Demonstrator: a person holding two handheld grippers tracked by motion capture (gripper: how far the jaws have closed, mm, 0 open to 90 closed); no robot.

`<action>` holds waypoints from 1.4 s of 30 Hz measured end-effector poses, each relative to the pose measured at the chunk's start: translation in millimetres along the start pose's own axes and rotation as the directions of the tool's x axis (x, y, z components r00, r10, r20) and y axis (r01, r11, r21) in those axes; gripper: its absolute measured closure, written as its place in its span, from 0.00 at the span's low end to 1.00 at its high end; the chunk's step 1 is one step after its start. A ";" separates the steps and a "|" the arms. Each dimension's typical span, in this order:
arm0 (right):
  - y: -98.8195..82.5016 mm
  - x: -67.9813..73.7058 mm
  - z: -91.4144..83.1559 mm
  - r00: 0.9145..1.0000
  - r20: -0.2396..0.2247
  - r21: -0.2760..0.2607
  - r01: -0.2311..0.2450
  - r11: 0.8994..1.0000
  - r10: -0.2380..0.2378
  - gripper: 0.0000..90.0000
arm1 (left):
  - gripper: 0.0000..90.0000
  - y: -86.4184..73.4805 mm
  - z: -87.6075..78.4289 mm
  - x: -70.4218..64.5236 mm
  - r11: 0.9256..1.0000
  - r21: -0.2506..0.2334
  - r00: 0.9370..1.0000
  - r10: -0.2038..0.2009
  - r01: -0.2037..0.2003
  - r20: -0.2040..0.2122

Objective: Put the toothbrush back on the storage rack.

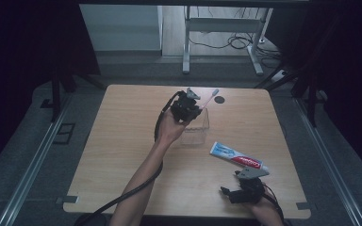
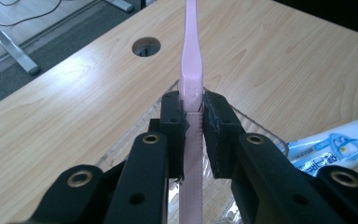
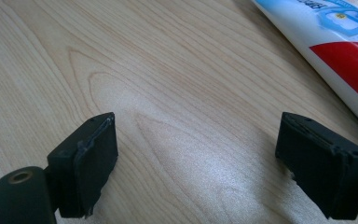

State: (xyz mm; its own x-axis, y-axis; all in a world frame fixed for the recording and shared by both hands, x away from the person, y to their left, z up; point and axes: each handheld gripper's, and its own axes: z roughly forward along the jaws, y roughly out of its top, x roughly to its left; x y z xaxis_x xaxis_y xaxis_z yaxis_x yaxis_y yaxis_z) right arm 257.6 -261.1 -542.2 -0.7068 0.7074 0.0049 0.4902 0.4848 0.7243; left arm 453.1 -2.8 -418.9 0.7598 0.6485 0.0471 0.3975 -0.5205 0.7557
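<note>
Counting one toothbrush, one toothpaste tube, one clear box.

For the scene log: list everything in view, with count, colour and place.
toothbrush: one, pink, clamped between the left gripper's jaws above the clear box
clear box: one, see-through plastic, middle of the table, under the left gripper
toothpaste tube: one, white, blue and red, lying flat to the right of the clear box
table: one, light wood, with a round hole near its far edge
metal frame legs: light grey, on the floor beyond the table, cables beside them
left gripper: one, black, shut on the toothbrush
right gripper: one, black, jaws wide apart, low over the table's near right part
</note>
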 end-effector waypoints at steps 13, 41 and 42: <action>0.0 0.0 0.0 1.000 0.000 0.000 0.000 1.000 0.000 0.14 | 0.88 -13.9 17.9 -4.8 0.999 0.044 1.000 0.000 -0.001 0.027; 0.0 0.1 -0.1 1.000 -0.001 0.001 -0.002 1.000 0.002 0.14 | 0.91 -23.1 14.9 -4.0 0.997 0.079 0.999 -0.026 0.022 0.042; 0.0 0.0 0.0 1.000 -0.001 0.001 0.000 1.000 0.000 0.14 | 0.88 -22.7 13.3 -3.8 0.997 0.073 0.999 -0.025 0.022 0.039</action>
State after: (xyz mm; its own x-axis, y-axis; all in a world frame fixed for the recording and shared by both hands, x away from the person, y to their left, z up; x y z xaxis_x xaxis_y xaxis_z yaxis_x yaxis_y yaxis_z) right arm 257.5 -261.1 -542.2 -0.7071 0.7071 0.0056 0.4908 0.4850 0.7238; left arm 448.0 -0.9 -444.9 0.7688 0.6395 0.0028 0.4510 -0.5453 0.7066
